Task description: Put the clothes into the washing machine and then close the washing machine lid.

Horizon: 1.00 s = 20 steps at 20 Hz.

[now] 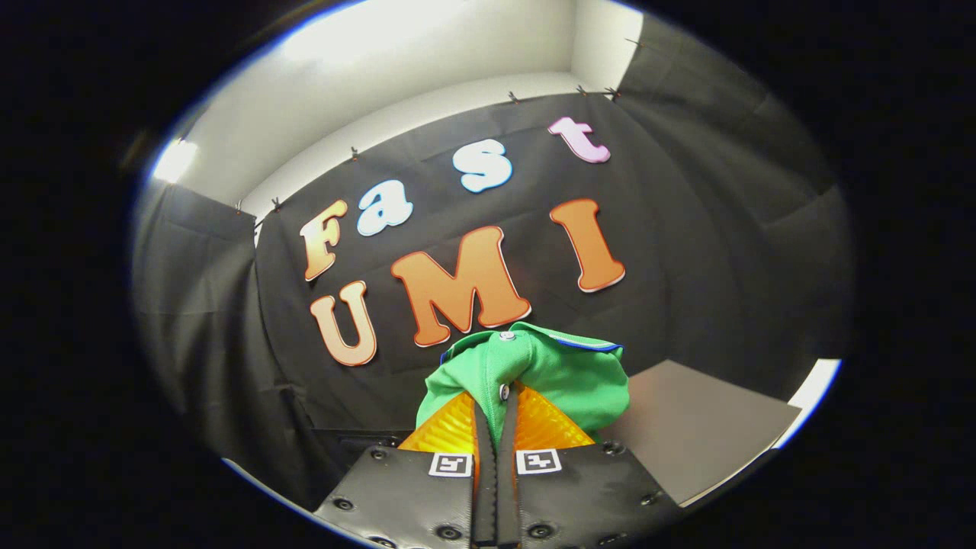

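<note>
A green garment with a blue collar edge and small snap buttons hangs bunched over the tips of my gripper. Both fingers are pressed together with a fold of the green cloth pinched between them, and the garment is lifted in the air in front of the booth's black wall. The rest of the garment drapes over the fingertips and hides whatever lies directly beyond them.
A grey flat panel with a pale edge lies low to the right of the fingers. A dark boxy edge shows low to the left, just behind the fingers. Black cloth walls close in ahead and on both sides.
</note>
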### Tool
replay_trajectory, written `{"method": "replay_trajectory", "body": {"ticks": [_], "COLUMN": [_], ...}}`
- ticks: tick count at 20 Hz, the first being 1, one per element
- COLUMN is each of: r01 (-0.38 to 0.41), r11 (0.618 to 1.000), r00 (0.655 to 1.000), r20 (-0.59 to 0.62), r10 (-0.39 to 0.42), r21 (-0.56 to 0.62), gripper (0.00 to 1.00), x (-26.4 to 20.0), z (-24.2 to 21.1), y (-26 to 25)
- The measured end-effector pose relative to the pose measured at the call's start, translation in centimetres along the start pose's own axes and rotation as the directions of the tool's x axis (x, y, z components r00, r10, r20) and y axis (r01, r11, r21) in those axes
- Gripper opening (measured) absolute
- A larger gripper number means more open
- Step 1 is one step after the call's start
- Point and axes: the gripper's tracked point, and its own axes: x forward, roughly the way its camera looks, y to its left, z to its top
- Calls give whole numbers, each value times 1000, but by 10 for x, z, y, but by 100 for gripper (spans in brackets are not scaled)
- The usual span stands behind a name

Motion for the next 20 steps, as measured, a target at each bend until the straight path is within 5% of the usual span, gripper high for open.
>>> {"method": "replay_trajectory", "body": {"ticks": [5,10,20], "r01": [-13,-61,-245], "r11": [998,992,967], "r00": [998,995,964], "r20": [54,69,-120], "r10": [16,69,237], "r21": [-56,-112,-64], "gripper": [8,8,8], "x": [-14,-9,54], "z": [22,25,-89], "y": [31,114,280]}}
